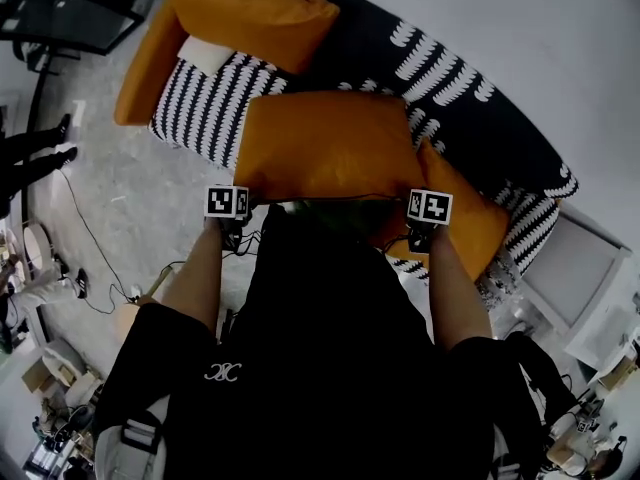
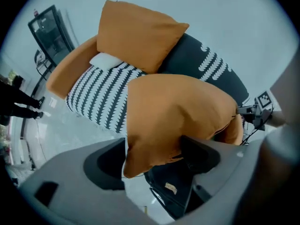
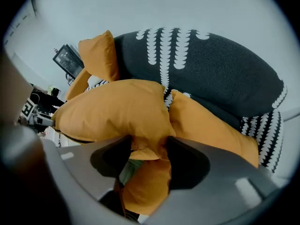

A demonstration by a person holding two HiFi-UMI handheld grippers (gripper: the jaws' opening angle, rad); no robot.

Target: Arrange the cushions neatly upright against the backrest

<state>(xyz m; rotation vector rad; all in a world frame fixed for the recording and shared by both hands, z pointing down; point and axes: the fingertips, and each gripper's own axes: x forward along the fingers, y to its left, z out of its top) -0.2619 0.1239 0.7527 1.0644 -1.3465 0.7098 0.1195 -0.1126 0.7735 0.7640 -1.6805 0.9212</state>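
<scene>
Cushion (image 1: pixel 330 143), orange, middle of 3, lies flat across sofa (image 1: pixel 210 108) seat front, overhanging edge, away from backrest (image 1: pixel 380 38). Left gripper (image 2: pixel 152 153): jaws wide apart, straddling 1 front corner. Right gripper (image 3: pixel 147 156): jaws apart around other corner, fabric bunched between. Likely set for 2-handed lift toward backrest. 2nd cushion (image 1: pixel 250 13) propped upright at armrest (image 1: pixel 145 68) end; 3rd cushion (image 1: pixel 470 218) slumped beside right gripper. Sofa black-white patterned. Grey floor (image 1: pixel 120 198), cable (image 1: pixel 88 233), pale wall (image 1: pixel 540 38).
</scene>
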